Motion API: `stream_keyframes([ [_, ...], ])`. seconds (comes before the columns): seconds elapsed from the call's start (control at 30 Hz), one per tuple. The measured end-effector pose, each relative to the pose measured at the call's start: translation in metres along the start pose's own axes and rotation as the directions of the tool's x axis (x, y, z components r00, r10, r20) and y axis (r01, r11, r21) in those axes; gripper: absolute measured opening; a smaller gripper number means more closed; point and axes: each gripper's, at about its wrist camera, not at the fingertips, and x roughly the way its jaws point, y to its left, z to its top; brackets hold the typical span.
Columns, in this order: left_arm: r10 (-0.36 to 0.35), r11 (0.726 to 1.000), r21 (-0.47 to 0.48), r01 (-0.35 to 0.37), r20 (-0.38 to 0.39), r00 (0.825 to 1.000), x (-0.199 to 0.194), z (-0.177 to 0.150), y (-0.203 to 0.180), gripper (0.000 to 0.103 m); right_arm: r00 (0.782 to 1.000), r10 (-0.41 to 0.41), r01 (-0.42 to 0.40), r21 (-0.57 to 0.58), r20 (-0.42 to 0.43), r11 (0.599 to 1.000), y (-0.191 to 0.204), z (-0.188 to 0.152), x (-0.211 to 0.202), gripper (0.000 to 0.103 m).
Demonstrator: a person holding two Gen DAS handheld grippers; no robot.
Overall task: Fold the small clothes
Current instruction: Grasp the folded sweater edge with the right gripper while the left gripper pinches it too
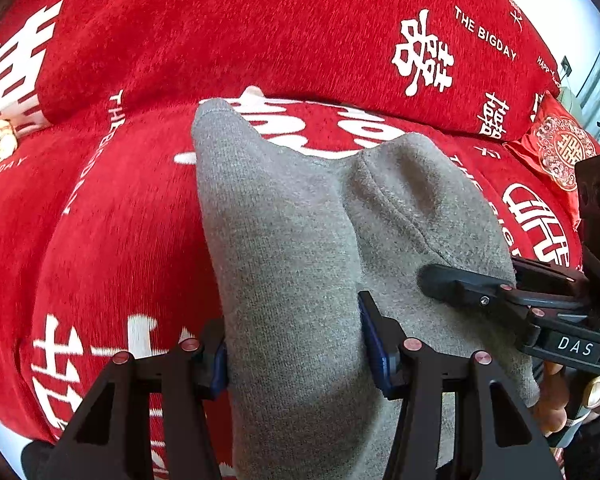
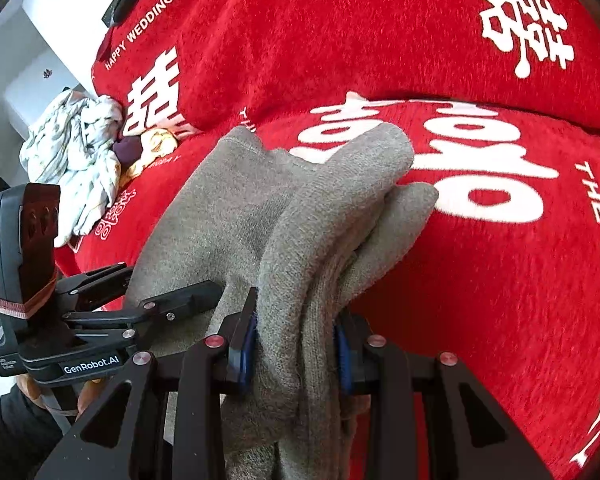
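A small grey knit garment (image 1: pixel 300 232) is held up over a red sofa cover (image 1: pixel 140 240) printed with white characters. My left gripper (image 1: pixel 296 344) is shut on a thick bunch of its grey cloth, blue pads pressed to both sides. The right gripper (image 1: pixel 452 284) comes in from the right and bites the same garment. In the right wrist view my right gripper (image 2: pixel 296 340) is shut on several folded layers of the grey garment (image 2: pixel 320 208), which stick out past the jaws. The left gripper (image 2: pixel 172 300) grips the cloth at its left.
A crumpled pale patterned cloth (image 2: pixel 76 152) and a yellowish item (image 2: pixel 160 144) lie at the sofa's left end. A red embroidered cushion (image 1: pixel 560 152) sits at the right. A hand (image 1: pixel 556 404) holds the right tool. White wall shows behind.
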Motion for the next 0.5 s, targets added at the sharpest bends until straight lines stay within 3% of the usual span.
stream_keyframes([
  [0.5, -0.017, 1.0, -0.016, 0.017, 0.016, 1.0, 0.006, -0.02, 0.012, 0.056, 1.0, -0.012, 0.013, 0.012, -0.001, 1.0, -0.001, -0.016, 0.005, 0.035],
])
